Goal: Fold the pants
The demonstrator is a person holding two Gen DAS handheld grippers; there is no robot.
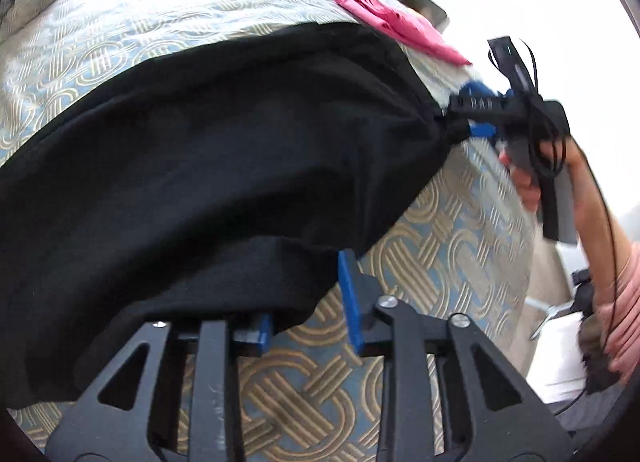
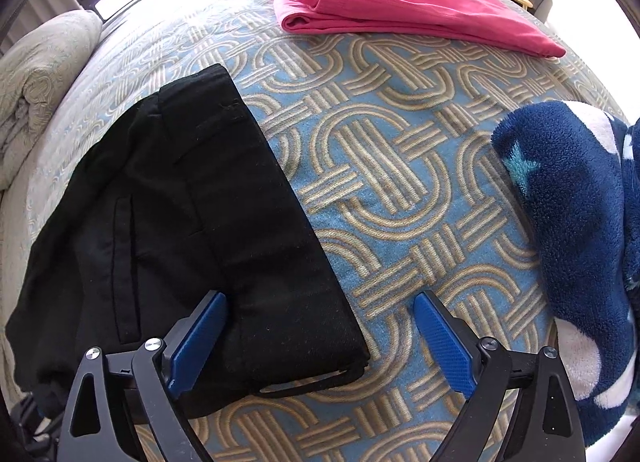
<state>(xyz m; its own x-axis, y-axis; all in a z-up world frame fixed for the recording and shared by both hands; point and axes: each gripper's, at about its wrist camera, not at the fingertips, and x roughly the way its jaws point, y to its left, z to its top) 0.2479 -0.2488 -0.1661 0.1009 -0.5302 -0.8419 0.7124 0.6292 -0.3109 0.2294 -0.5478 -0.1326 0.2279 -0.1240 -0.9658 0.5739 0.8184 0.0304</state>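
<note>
Both hand-held grippers, left (image 1: 308, 298) and right (image 2: 320, 342), gape over black pants (image 2: 192, 222) on bedspread (image 2: 400, 182).

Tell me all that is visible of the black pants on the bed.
The black woven-cloth pants lie folded lengthwise on the blue-and-tan patterned bedspread, matte, with a slit pocket and one straight long edge. Their near end lies between the open right tongs; the open left tongs touch another edge.
</note>
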